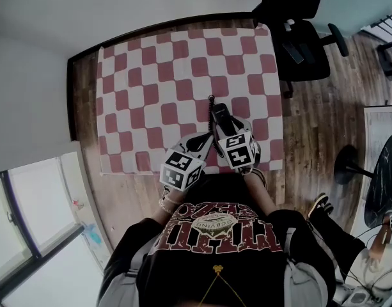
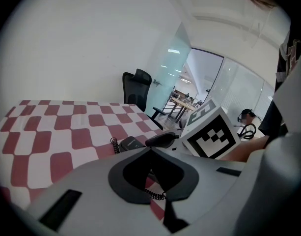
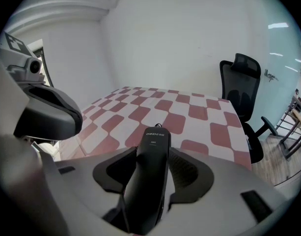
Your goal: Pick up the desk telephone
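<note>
One desk telephone [image 3: 151, 181] lay lengthwise between the right gripper's [image 3: 152, 154] two parted jaws, its printed end reaching past their tips. The left gripper's [image 2: 150, 150] two jaws met at their tips, one coiled cord [image 2: 155, 194] showing beneath them.

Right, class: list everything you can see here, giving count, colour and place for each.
phone: one, black, on the cloth, between the right gripper's jaws
cord: one, black, coiled, at the phone's far end
cloth: one, red and white checks, over the table
table: one, brown wood, under the cloth
chair: one, black, beyond the table's far right corner
left gripper: one, grey, jaws together, empty, beside the phone
right gripper: one, grey, jaws apart around the phone
</note>
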`<state>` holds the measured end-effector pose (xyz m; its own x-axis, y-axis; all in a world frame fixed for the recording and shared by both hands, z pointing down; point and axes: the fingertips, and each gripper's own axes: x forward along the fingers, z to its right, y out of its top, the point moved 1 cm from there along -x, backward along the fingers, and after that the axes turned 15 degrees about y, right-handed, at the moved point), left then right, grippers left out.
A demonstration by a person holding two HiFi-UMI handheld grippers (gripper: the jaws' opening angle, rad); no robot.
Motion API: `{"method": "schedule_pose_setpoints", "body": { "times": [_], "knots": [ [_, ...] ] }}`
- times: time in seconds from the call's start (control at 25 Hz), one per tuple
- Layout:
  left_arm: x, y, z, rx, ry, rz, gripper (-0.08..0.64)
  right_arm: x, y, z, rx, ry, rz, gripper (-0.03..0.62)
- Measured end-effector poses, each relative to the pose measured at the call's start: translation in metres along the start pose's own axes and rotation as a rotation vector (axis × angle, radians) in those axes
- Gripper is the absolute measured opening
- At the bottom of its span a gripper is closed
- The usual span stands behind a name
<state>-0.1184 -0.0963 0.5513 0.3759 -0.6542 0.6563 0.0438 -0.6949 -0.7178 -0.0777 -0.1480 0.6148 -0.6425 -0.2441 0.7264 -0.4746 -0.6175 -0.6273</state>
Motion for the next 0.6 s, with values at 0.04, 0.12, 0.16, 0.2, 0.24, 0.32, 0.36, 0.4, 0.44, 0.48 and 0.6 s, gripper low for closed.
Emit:
{"method": "schedule_pose_setpoints", "body": {
  "times": [0.04,0.12,0.16,0.2,0.24,0.32,0.36,0.4,0.44,0.48,0.6],
  "knots": [
    [0.0,-0.001,0.0,-0.002,0.001,-0.001,0.002,0.0,0.0,0.001,0.002,-0.006,0.002,0.205],
    [0.0,-0.002,-0.001,-0.006,0.003,-0.005,0.002,0.001,-0.001,0.003,0.009,-0.013,0.01,0.223],
    [0.0,-0.004,-0.002,-0.009,0.003,-0.007,0.002,0.001,-0.001,0.004,0.015,-0.012,0.016,0.228],
    [0.0,-0.005,-0.002,-0.012,0.002,-0.009,0.002,0.001,-0.001,0.004,0.021,-0.007,0.021,0.237],
    [0.001,-0.005,-0.002,-0.015,0.001,-0.011,0.002,0.001,-0.001,0.005,0.029,0.002,0.026,0.238],
    [0.001,-0.007,-0.002,-0.018,-0.001,-0.012,0.002,0.003,-0.004,0.004,0.053,0.03,0.033,0.242],
    [0.001,-0.007,-0.002,-0.02,-0.001,-0.013,0.002,0.005,-0.005,0.005,0.062,0.04,0.033,0.251],
    [0.001,-0.007,-0.002,-0.022,-0.002,-0.013,0.002,0.006,-0.006,0.005,0.067,0.045,0.03,0.256],
    [0.001,-0.007,-0.002,-0.024,-0.002,-0.012,0.002,0.007,-0.007,0.006,0.068,0.044,0.025,0.261],
    [0.001,-0.006,-0.002,-0.026,-0.002,-0.011,0.002,0.008,-0.007,0.006,0.067,0.042,0.022,0.263],
    [0.0,-0.006,-0.004,-0.03,0.001,-0.009,0.002,0.014,-0.007,0.005,0.065,0.044,0.012,0.27]
  ]
}}
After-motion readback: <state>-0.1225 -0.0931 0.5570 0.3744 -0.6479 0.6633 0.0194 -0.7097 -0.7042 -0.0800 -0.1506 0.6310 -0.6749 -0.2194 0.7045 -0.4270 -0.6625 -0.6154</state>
